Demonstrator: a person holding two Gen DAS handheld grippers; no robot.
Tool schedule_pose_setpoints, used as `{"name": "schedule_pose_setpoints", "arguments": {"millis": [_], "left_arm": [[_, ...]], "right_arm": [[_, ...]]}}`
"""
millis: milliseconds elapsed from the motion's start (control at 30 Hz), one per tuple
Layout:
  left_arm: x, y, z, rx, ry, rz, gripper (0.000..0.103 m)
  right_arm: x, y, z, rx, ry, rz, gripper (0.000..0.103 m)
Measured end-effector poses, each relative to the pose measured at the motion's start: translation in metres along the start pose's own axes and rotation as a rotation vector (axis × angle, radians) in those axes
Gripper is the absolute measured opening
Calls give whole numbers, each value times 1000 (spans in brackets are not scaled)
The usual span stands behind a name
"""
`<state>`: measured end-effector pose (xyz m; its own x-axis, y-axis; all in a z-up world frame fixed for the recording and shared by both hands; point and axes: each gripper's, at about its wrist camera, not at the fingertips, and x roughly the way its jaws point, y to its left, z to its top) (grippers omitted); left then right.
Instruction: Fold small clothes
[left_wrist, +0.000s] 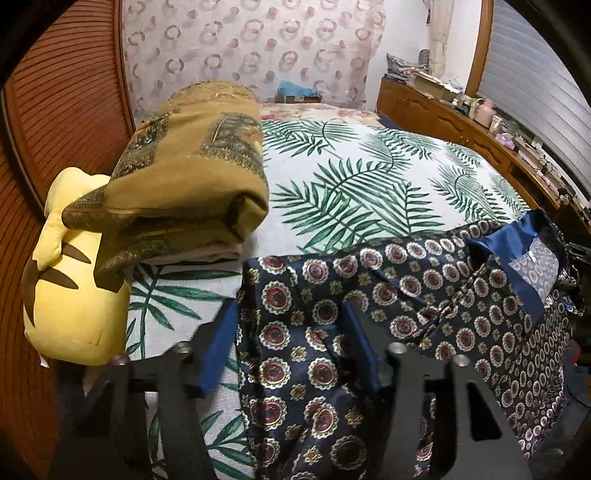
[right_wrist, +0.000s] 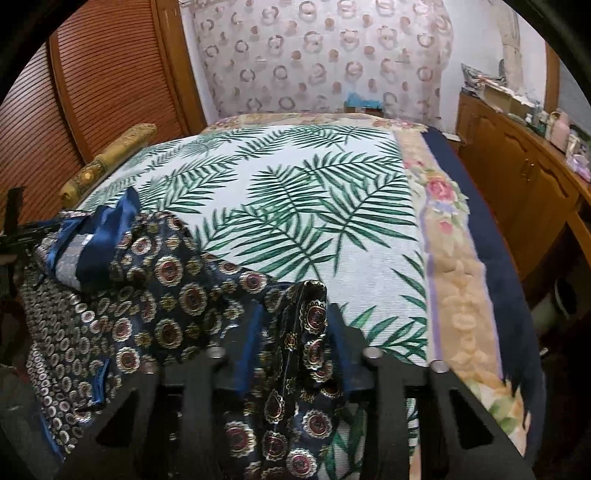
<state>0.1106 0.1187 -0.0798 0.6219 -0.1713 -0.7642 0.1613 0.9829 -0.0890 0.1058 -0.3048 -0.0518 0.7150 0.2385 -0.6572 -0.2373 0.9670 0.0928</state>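
Patterned shirt (right_wrist: 147, 295) sprawls unfolded on bed (right_wrist: 295, 206); right hand-held gripper (right_wrist: 295, 328) pinches its 6 o'clock edge, probably to fold, left hand-held gripper (left_wrist: 291, 328) spread above.

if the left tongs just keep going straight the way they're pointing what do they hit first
Most likely the patterned navy garment: the left tongs stand open with its cloth already lying between the fingers. Beyond it comes the palm-leaf bedspread. The folded mustard blanket sits off to the left of that line, though depth is uncertain.
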Motion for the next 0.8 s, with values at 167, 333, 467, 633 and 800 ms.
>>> {"name": "schedule_pose_setpoints", "arguments": {"millis": [167,333,467,633,800], "left_arm": [[-4,-10,0,26,-1,-49,9],[-41,-21,11,46,-111,-49,6],[-83,-30,30,52,-225,-62,6],[-140,-45,64,79,-378,-62,6],[-180,-42,96,72,-494,-37,6]], "right_arm": [[-9,6,-3,-26,-38,37,8],[-47,13,9,-48,-147,74,6],[-87,25,28,-100,-234,89,6],[-144,36,62,-165,-346,82,6],[-201,36,99,-185,-472,47,6]]}}
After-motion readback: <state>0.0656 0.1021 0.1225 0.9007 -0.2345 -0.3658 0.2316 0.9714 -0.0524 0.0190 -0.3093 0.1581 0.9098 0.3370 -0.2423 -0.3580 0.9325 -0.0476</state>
